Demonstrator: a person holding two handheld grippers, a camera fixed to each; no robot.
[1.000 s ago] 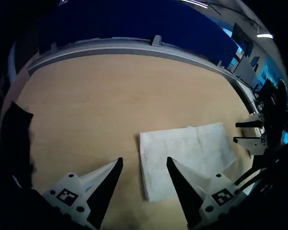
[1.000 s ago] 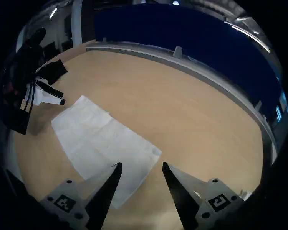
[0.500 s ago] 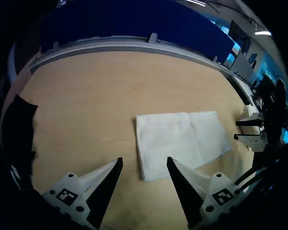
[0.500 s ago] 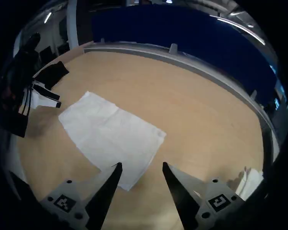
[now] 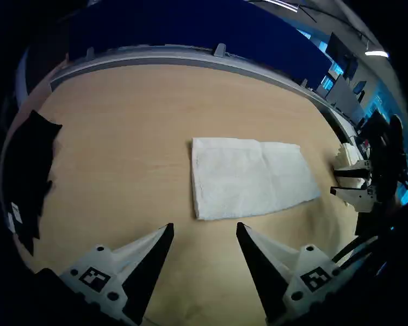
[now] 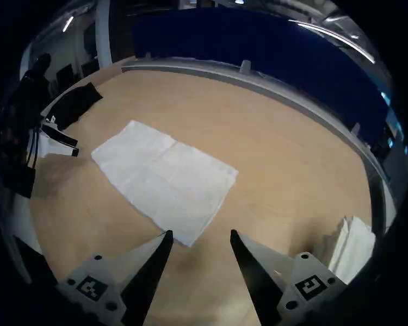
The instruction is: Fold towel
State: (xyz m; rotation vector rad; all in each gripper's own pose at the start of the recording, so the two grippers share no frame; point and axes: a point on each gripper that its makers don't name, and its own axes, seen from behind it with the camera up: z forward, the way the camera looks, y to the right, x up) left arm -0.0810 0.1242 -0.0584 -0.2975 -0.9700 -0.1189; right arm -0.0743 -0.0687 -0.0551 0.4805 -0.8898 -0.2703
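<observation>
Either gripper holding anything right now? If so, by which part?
Nothing is held. The left gripper and right gripper are both open, and the towel lies flat on the table, gripped by neither.

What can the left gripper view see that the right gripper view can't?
The left gripper view has the left gripper up close, fingers open, and the right gripper far off at its right edge. The right gripper view swaps them: the right gripper is near and open, and the left gripper is far off on the left. Both share the flat white towel, the wooden table and the black cloth.
</observation>
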